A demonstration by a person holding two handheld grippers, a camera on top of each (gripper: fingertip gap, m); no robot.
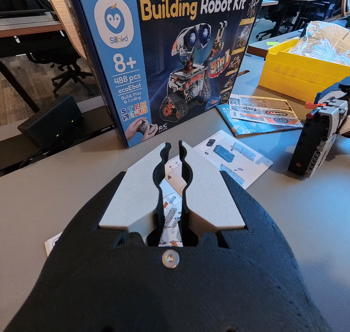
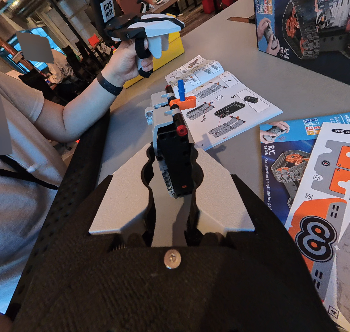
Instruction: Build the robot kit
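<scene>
My right gripper (image 2: 172, 148) is shut on a black and grey brick assembly (image 2: 175, 163) and holds it upright over the grey table (image 2: 236, 44). An orange beam (image 2: 186, 103) with a blue pin (image 2: 181, 90) standing in it sits at the assembly's top. The assembly also shows at the right of the left wrist view (image 1: 318, 139), its base on or just above the table. My left gripper (image 1: 173, 145) is almost shut and empty, with only a thin gap between the fingers. It hovers above an open instruction booklet (image 1: 236, 158). In the right wrist view a hand holds the left gripper (image 2: 151, 27) raised.
A large kit box (image 1: 170, 57) stands upright at the back of the table. A sticker sheet (image 1: 263, 110) lies on a blue booklet to the right. A yellow tray (image 1: 295, 72) holds a plastic bag (image 1: 325, 42). A black device (image 1: 51, 121) sits beyond the table's left edge. About 25 cm separates my left fingertips from my right. The black device (image 1: 51, 121) is about 30 cm from my left fingertips.
</scene>
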